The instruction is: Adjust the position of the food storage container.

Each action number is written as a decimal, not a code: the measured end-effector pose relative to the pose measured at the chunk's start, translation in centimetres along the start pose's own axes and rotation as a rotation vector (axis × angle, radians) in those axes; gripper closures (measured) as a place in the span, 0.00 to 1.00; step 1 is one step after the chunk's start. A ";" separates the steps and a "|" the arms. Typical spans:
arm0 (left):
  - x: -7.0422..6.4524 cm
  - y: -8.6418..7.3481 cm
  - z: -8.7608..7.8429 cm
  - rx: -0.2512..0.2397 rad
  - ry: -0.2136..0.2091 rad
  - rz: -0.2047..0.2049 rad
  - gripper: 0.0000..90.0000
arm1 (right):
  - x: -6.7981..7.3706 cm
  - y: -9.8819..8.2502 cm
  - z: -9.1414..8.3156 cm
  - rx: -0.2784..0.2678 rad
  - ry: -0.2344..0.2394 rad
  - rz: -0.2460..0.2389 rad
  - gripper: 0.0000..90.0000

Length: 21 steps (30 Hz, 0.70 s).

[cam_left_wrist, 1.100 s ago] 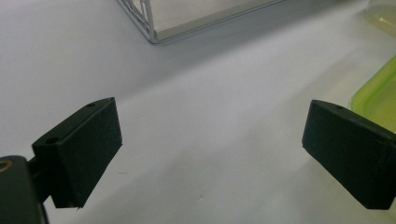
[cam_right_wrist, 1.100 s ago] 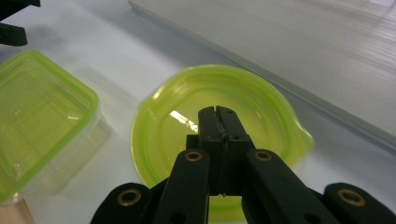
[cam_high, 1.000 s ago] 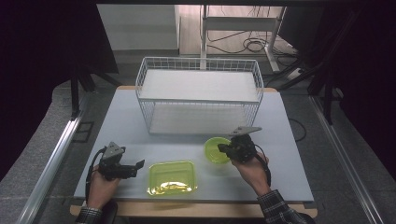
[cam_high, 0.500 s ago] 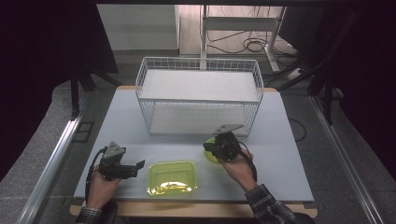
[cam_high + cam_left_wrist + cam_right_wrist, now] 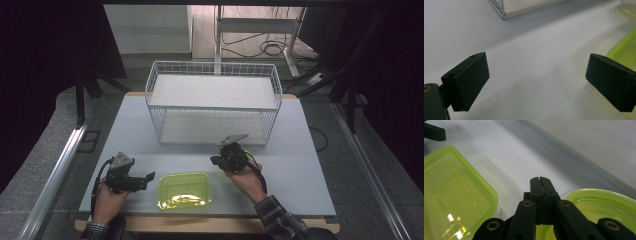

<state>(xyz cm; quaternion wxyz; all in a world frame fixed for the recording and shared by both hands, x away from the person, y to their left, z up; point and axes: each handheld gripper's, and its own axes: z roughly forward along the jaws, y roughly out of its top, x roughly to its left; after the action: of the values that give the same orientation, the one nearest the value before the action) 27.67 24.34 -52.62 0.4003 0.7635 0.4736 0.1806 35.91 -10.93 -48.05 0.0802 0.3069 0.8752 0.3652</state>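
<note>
1. The right gripper (image 5: 541, 180) has its jaws pressed together on the near rim of a round green bowl (image 5: 604, 205), so the rim is pinched thin between them.
2. In the high view the right gripper (image 5: 231, 157) sits near the front of the wire basket (image 5: 212, 107), just right of the tub (image 5: 184, 190), and hides most of the bowl.
3. The left gripper (image 5: 536, 82) has its jaws wide apart with nothing between them. It hovers over bare table (image 5: 529, 45) at the tub's left end (image 5: 624, 50).
4. Judged step: the bowl is gripped and being carried or dragged by its rim, likely toward the tub or the basket.
5. Next move likely calls for a firm pinch and a level bowl, since a thin rim can slip or tilt.
6. The bowl is round, mouth up, so it has no long axis.
7. The tub is a rounded rectangle, mouth up, its long axis running left to right along the table's front edge.
</note>
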 end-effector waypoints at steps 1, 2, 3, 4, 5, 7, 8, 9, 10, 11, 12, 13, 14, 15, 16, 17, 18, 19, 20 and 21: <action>0.0 0.0 0.0 0.003 -0.004 -0.001 0.05 | -0.1 0.0 -0.1 0.002 -0.004 0.001 0.99; 0.0 0.0 0.0 0.007 -0.004 -0.003 0.05 | -0.2 -0.1 -0.1 0.002 -0.006 0.004 0.99; 0.0 0.0 0.0 0.009 -0.003 -0.005 0.05 | -0.3 -0.2 -0.3 0.001 -0.011 0.008 0.99; 0.0 0.0 0.0 0.011 -0.004 -0.006 0.06 | -0.4 -0.3 -0.4 0.003 -0.017 0.013 0.99; 0.0 0.0 0.0 0.013 -0.007 -0.007 0.06 | -0.6 -0.4 -0.5 0.004 -0.020 0.015 0.99; 0.0 0.0 0.0 0.017 -0.006 -0.006 0.07 | -0.9 -0.8 -0.8 0.006 -0.028 0.022 0.99; 0.0 0.0 0.0 0.021 -0.007 -0.003 0.07 | -1.1 -1.1 -1.0 0.007 -0.029 0.024 0.99; -0.1 0.0 0.0 0.025 -0.008 0.000 0.07 | -1.3 -1.3 -1.2 0.007 -0.031 0.027 0.99; -0.1 0.0 0.1 0.031 -0.008 0.005 0.07 | -1.5 -1.5 -1.4 0.008 -0.035 0.026 0.99; -0.2 0.0 0.1 0.035 -0.007 0.009 0.08 | -1.8 -1.8 -1.6 0.010 -0.044 0.031 0.99; -0.2 0.0 0.2 0.038 -0.006 0.013 0.08 | -2.1 -2.1 -1.8 0.012 -0.050 0.035 0.99; -0.3 0.0 0.2 0.041 -0.003 0.018 0.08 | -2.3 -2.3 -2.0 0.013 -0.054 0.043 0.99; -0.3 0.0 0.2 0.044 -0.002 0.021 0.08 | -2.6 -2.6 -2.3 0.013 -0.063 0.056 0.99; -0.3 0.0 0.2 0.044 -0.002 0.022 0.08 | -2.9 -2.9 -2.5 0.011 -0.069 0.065 0.99; -0.3 0.0 0.2 0.044 -0.002 0.022 0.08 | -3.2 -3.1 -2.8 0.009 -0.077 0.071 0.99; -0.3 0.0 0.1 0.045 -0.001 0.022 0.08 | -3.4 -3.3 -3.0 0.011 -0.083 0.076 0.99; -0.3 0.0 0.1 0.045 -0.001 0.022 0.08 | -3.7 -3.6 -3.4 0.008 -0.093 0.088 0.99; -0.3 0.0 0.1 0.044 -0.001 0.020 0.08 | -4.0 -3.8 -3.6 0.007 -0.099 0.098 0.99; -0.3 0.0 0.1 0.044 -0.001 0.021 0.08 | -4.2 -4.0 -3.9 0.005 -0.106 0.106 0.99; -0.3 0.0 0.1 0.045 -0.002 0.022 0.09 | -4.5 -4.2 -4.2 0.004 -0.115 0.116 0.99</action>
<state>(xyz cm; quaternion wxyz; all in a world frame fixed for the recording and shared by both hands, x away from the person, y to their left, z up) 27.61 24.03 -52.63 0.3815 0.7774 0.4689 0.1737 35.93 -18.34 -48.32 0.1085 0.3775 0.8507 0.3494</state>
